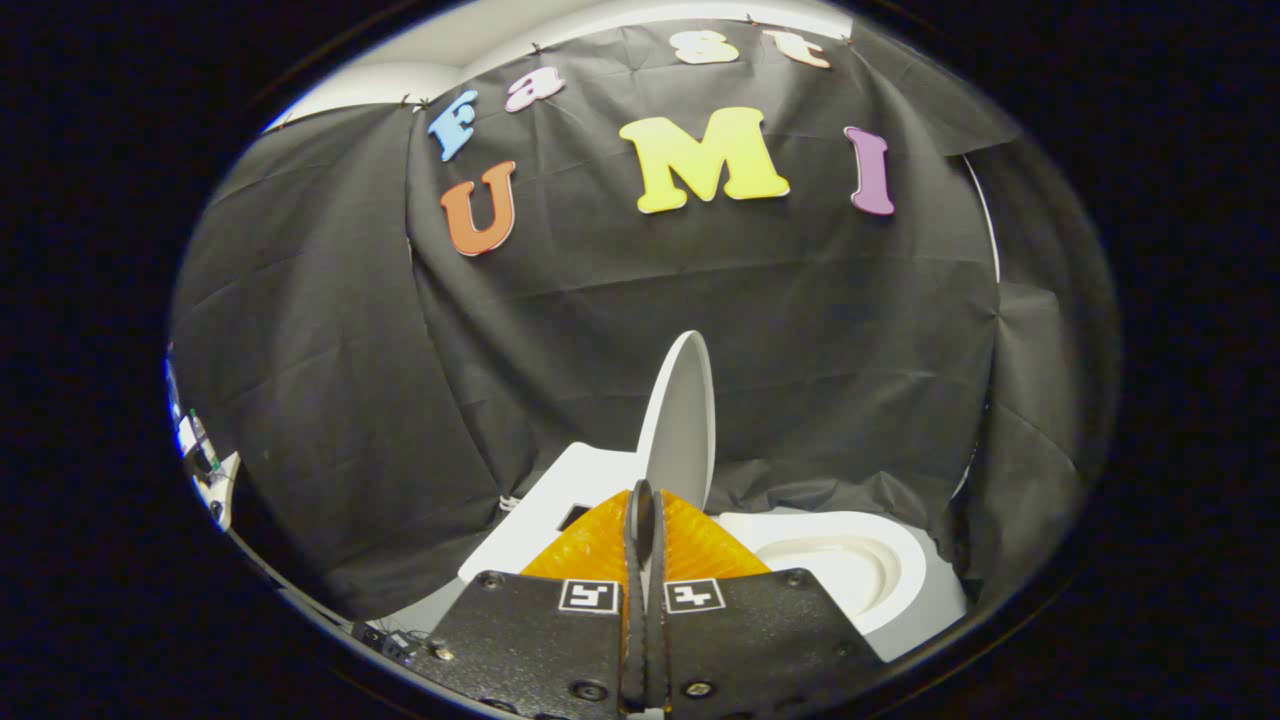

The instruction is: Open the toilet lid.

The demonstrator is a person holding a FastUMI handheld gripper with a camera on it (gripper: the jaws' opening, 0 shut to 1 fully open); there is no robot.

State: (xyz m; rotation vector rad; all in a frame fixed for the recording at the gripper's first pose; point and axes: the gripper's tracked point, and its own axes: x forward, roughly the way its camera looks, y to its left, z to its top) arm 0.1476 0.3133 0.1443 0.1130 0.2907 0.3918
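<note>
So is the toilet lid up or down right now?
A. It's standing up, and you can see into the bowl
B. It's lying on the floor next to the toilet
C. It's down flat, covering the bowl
A. The toilet lid stands upright just beyond the gripper, whose fingers are closed together on nothing, and the bowl beside them lies uncovered.

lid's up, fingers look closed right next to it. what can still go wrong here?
1. The toilet lid stands upright, its lower edge just beyond the gripper. The fingers are shut with nothing between them, so nothing holds the lid; it could drop back onto the bowl if it is not past balance.
2. Pulling back carelessly could clip the lid's edge and tip it forward.
</note>
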